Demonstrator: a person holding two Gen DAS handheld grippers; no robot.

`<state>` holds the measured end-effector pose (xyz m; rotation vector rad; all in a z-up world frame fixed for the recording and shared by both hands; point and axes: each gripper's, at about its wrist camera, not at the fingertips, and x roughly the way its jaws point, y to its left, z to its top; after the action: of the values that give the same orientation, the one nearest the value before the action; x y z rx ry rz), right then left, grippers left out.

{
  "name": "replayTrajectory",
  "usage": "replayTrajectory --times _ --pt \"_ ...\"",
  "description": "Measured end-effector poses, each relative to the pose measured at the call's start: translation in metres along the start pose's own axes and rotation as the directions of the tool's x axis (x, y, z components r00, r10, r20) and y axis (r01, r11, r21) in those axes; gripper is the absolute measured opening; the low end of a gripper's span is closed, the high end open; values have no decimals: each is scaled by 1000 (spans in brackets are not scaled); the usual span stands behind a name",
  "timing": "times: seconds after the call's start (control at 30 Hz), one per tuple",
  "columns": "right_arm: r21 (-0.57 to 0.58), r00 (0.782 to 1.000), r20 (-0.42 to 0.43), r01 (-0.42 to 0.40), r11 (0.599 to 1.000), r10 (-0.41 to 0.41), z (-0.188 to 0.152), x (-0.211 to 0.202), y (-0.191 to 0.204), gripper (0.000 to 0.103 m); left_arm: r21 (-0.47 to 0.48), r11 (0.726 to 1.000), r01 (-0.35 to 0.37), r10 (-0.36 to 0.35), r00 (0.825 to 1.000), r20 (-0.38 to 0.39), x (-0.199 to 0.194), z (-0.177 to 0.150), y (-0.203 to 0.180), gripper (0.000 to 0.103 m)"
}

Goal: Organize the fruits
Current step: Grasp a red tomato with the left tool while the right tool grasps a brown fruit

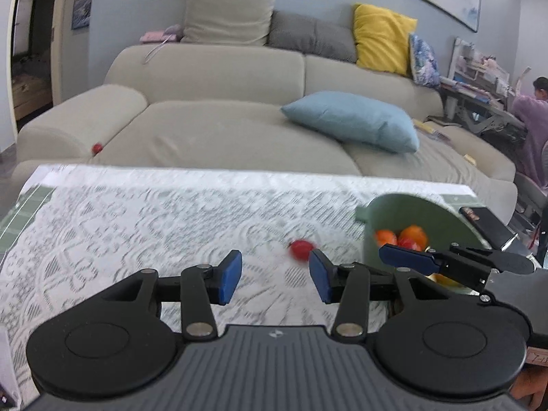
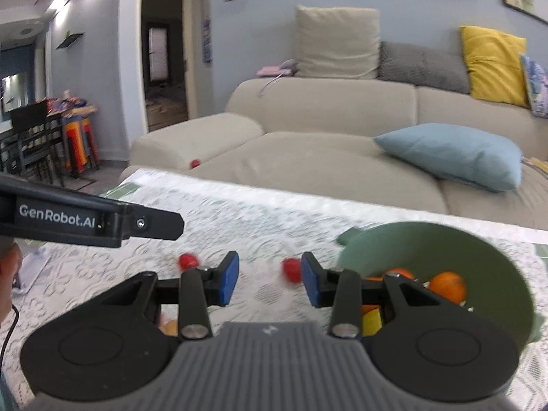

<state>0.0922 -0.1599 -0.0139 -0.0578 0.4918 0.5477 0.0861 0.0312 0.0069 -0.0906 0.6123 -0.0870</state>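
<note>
Lying beyond fingers (image 1: 320, 275): red fruit (image 1: 300, 249)

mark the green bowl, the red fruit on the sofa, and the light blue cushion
Green plastic bowl (image 2: 479, 250): right wrist view, inner back wall.
Small round red fruit on the sofa (image 1: 97, 148): left wrist view, its middle.
Light blue cushion (image 1: 352, 120): left wrist view, top face.

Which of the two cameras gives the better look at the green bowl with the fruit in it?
The right wrist view: the green bowl fills the right side, its rim and the oranges inside plainly seen. In the left wrist view the green bowl sits near the edge, partly hidden behind the other hand's tongs.
</note>
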Motion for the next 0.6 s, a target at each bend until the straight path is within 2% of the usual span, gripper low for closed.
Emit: replayTrajectory --times 0.13,0.37,0.6 --pt "-20 998 -49 -36 999 35 -8 15 14 37 -42 999 -21 19 998 -55 6 -15 16 45" --pt "-84 987 -119 -120 989 110 -24 36 40 32 -117 993 -12 -5 990 -144 20 -40 43 42" --pt "-105 978 -170 -140 985 120 -31 54 49 31 -189 982 9 -42 984 -173 31 -53 58 42"
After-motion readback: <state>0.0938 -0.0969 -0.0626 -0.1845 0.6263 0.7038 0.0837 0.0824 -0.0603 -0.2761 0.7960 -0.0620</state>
